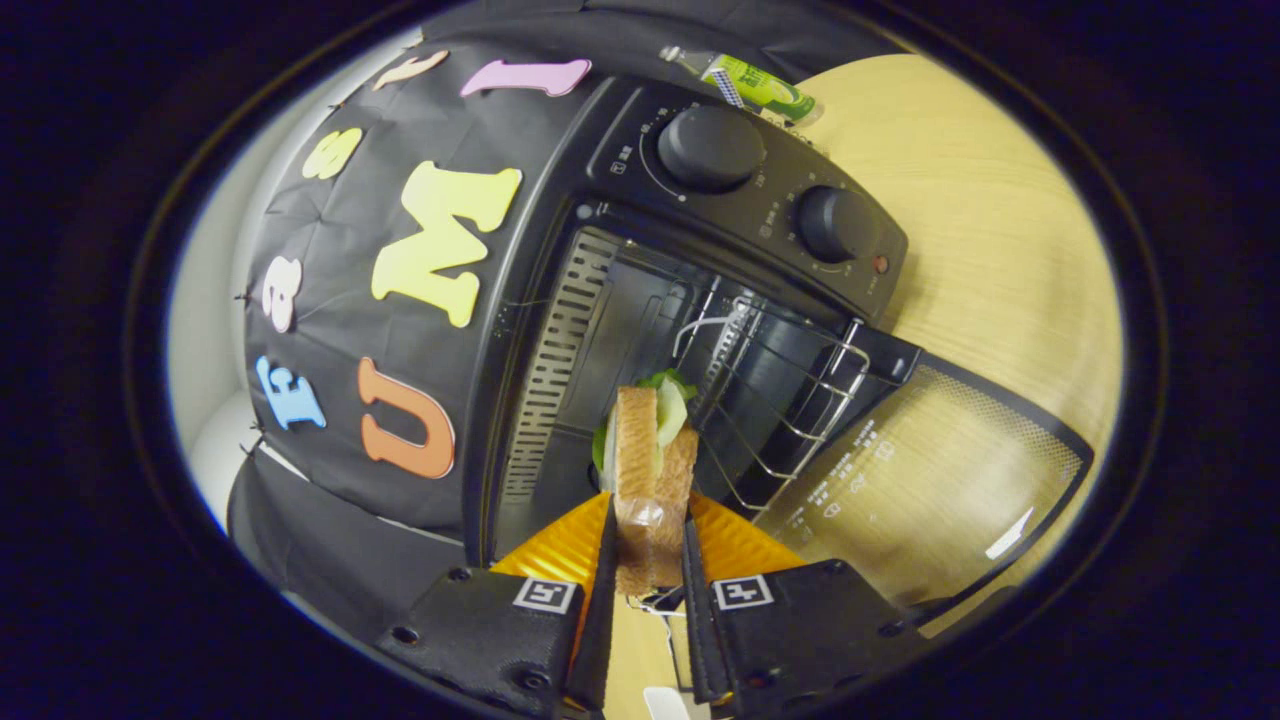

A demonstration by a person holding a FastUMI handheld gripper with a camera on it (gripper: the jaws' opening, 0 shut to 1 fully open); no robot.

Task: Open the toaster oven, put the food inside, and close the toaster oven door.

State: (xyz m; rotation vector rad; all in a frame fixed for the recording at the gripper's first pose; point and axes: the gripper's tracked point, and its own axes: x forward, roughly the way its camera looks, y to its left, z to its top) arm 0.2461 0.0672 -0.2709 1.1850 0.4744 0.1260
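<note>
1. The claw (650, 545) is closed on a sandwich (652, 480): both fingers (600, 590) press against the bread slices from either side, leaving only the sandwich's thickness between them.
2. The sandwich stands on edge between the fingers, two slices of brown bread with green lettuce (672, 400) sticking out at the far end. It appears to be wrapped in clear film near the grip.
3. The far end of the sandwich reaches toward the mouth of the toaster oven (620, 250), which lies just ahead of the fingers. Whether the sandwich has crossed the opening cannot be told.
4. The toaster oven is black, and its door (930, 470) is open, folded down flat with its glass pane showing the pale surface beneath and some printed markings.
5. Inside the cavity a wire rack (790, 380) is visible, beside the sandwich's far end. A perforated metal wall (555, 380) lines the opposite side of the cavity.
6. Two round black knobs (710, 148) sit on the oven's control panel, with a small red light (880, 264) near the second knob (835, 223).
7. The oven rests on a light wood-grain surface (1000, 250).
8. Beyond the oven, a bottle with a green label (755, 85) lies on the surface.
9. Black cloth forming the booth wall (330, 300) stands behind the oven.
</note>
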